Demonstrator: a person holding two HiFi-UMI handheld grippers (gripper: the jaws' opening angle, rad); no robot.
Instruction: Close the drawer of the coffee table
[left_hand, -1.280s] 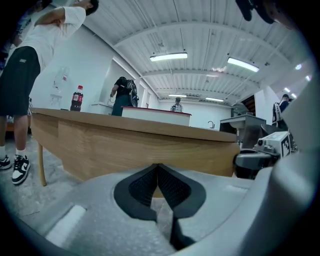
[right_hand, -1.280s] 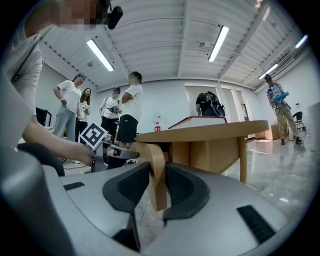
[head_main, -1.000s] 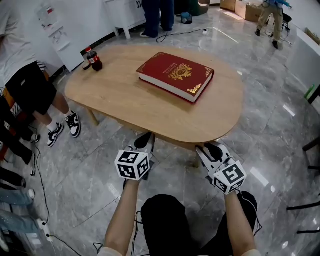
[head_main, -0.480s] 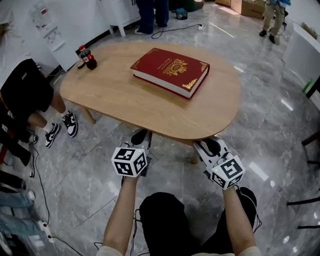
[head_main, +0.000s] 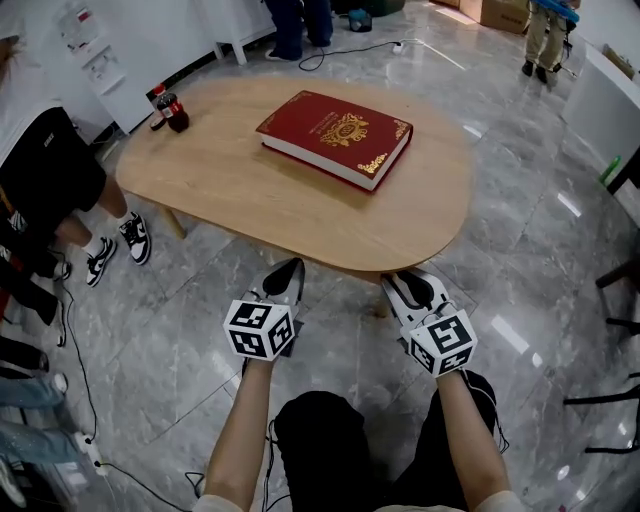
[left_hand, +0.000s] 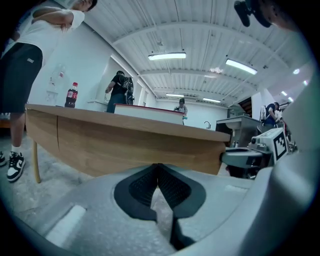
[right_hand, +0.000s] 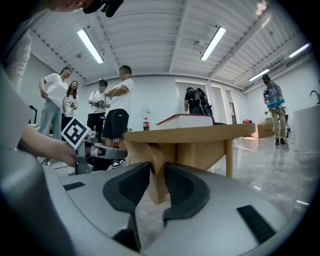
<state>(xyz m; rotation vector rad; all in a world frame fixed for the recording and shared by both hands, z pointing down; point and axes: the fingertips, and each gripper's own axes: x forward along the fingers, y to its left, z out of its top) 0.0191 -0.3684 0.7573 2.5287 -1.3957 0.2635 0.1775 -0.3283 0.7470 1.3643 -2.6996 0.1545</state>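
Observation:
The oval wooden coffee table (head_main: 220, 180) carries a red book (head_main: 335, 135) and a cola bottle (head_main: 168, 108). In the head view no drawer sticks out from its near edge. My left gripper (head_main: 284, 278) is shut, its tips just short of that edge. In the left gripper view it (left_hand: 158, 167) points at the table's wooden front panel (left_hand: 125, 145). My right gripper (head_main: 408, 287) is open at the edge, further right. Its jaws have just been closing a little. A wooden table leg (right_hand: 156, 180) shows in the gap of the right gripper (right_hand: 157, 172); contact cannot be told.
A person's legs and sneakers (head_main: 130, 240) stand close to the table's left end, with a cable (head_main: 75, 340) on the marble floor. More people stand beyond the table (right_hand: 115, 115). A dark chair leg (head_main: 620, 280) is at the right.
My left gripper has drawn back a little, so its tips now show clear of the table's edge. The head view has shifted slightly. The right gripper has stayed at the edge.

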